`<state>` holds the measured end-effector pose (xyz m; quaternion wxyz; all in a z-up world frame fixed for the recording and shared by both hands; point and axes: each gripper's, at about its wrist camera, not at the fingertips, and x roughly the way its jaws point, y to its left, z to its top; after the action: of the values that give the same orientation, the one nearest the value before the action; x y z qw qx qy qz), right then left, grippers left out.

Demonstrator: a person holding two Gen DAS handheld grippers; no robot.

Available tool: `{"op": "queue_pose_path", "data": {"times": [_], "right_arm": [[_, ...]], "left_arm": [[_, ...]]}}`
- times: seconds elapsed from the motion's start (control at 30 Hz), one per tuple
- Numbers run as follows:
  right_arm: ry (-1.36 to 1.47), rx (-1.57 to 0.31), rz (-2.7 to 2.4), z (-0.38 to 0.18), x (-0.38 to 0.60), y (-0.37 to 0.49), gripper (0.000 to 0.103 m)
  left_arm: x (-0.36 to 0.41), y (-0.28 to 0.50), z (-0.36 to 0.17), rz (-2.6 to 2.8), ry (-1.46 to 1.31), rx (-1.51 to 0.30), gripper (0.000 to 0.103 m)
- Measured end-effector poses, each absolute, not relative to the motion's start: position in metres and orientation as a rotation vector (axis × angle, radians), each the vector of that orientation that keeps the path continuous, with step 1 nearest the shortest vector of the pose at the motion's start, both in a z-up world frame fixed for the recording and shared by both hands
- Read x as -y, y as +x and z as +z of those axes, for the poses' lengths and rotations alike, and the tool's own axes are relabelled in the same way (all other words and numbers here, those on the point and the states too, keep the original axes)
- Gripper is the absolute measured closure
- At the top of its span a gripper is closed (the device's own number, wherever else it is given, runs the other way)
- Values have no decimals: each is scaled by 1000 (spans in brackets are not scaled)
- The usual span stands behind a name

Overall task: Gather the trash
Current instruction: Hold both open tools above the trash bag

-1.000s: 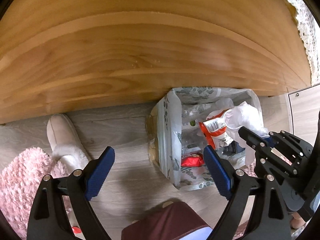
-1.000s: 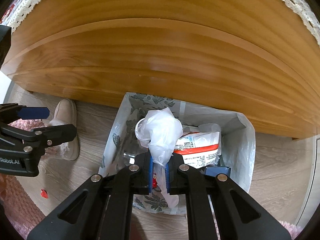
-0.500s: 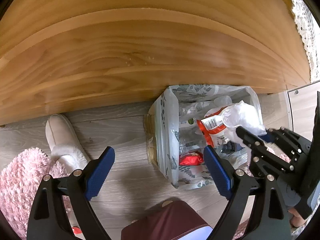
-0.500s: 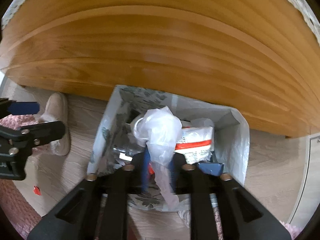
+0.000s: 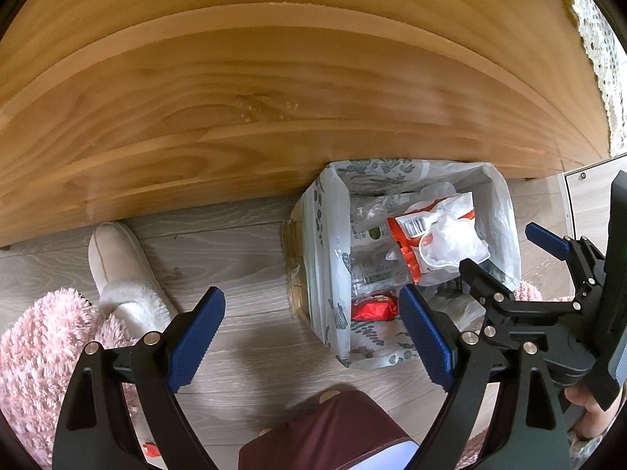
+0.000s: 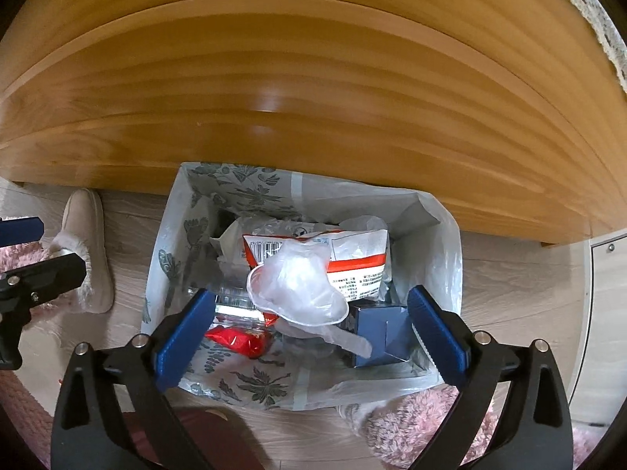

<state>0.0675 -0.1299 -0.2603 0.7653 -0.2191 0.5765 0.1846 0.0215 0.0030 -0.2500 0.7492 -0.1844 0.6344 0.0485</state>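
Note:
The crumpled clear plastic bag (image 6: 298,286) lies loose on top of the trash in the lined bin (image 6: 239,188), over a red-and-white packet (image 6: 356,266). My right gripper (image 6: 309,297) hangs over the bin with its jaws opening wide. The bag shows between its blue pads, and neither pad touches it. A blue box (image 6: 378,331) and a red wrapper (image 6: 235,338) also lie in the bin. In the left wrist view, the bin (image 5: 327,235) holds the bag (image 5: 450,243), with the right gripper (image 5: 499,248) above it. My left gripper (image 5: 309,301) stands open and empty over the floor.
A wooden furniture panel (image 5: 274,98) rises right behind the bin. A beige fur-lined slipper (image 5: 117,262) and a pink fluffy rug (image 5: 35,348) lie to the left on the grey wood floor. A dark red cloth (image 5: 333,431) is at the bottom edge, a white cabinet (image 6: 605,293) on the right.
My right gripper went from shut on the plastic bag to wide open, and the bag dropped into the bin. The left gripper stayed put.

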Motion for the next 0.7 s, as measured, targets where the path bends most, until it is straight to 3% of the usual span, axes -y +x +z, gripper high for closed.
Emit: {"op": "queue_pose_path", "data": {"times": [0.7], "right_arm": [[-452,-1245,389,-256,135,69,9]], "left_arm": [[-4,22,-249,111,-398,-1378,16]]}}
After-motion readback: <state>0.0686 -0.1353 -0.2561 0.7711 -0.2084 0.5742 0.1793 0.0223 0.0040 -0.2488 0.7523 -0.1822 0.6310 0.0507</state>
